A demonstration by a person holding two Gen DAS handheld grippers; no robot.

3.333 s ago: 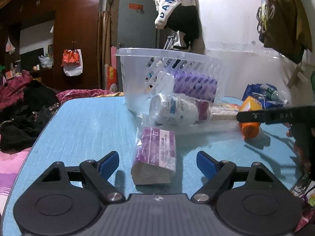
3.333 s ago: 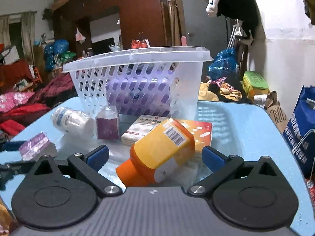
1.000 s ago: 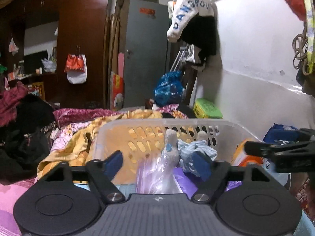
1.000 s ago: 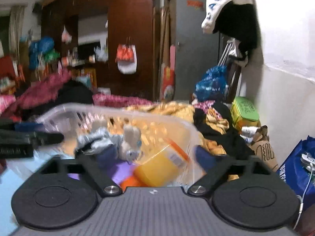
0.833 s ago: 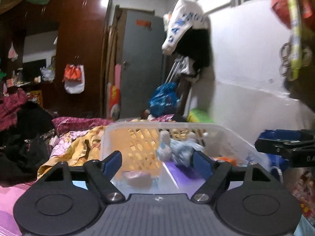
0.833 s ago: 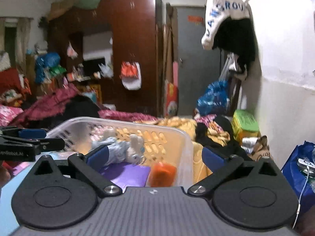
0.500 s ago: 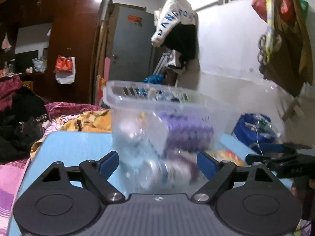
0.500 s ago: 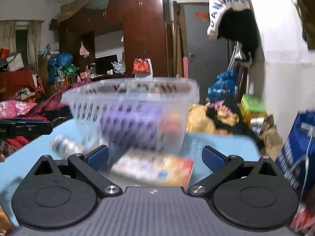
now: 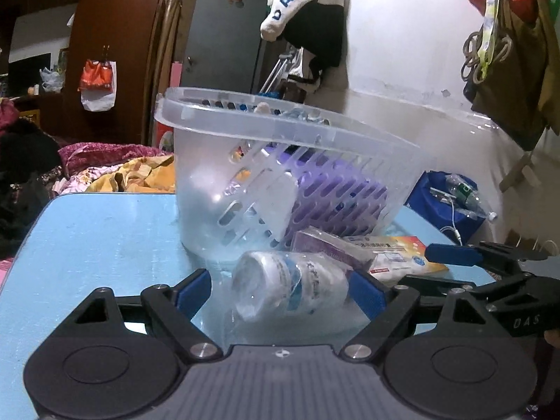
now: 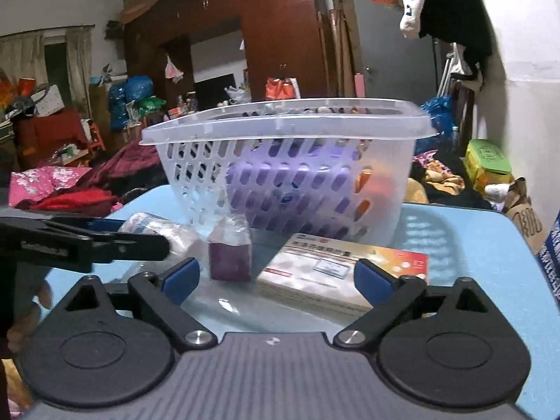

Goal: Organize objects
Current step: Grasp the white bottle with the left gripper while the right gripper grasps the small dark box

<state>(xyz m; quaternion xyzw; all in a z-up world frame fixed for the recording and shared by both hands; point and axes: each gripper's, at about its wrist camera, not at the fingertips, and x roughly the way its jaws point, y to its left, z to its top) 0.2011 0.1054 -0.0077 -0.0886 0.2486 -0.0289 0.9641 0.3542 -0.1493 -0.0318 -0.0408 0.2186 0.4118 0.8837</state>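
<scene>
Both grippers lowered to table; purple packet (image 10: pixel 230 252) visible right view only.

Setting: lived-in home bedroom, cluttered. Evidence: tall dark wooden wardrobe (image 10: pixel 280 31) along back wall; grey door (image 9: pixel 224 31) beside it; garments hung high on the white wall (image 9: pixel 308 10); heaps of clothes and floral bedding (image 10: pixel 49 182) on the left; stuffed plastic bags (image 10: pixel 129 94) stacked behind; light-blue desk (image 9: pixel 98 231) in foreground.
</scene>
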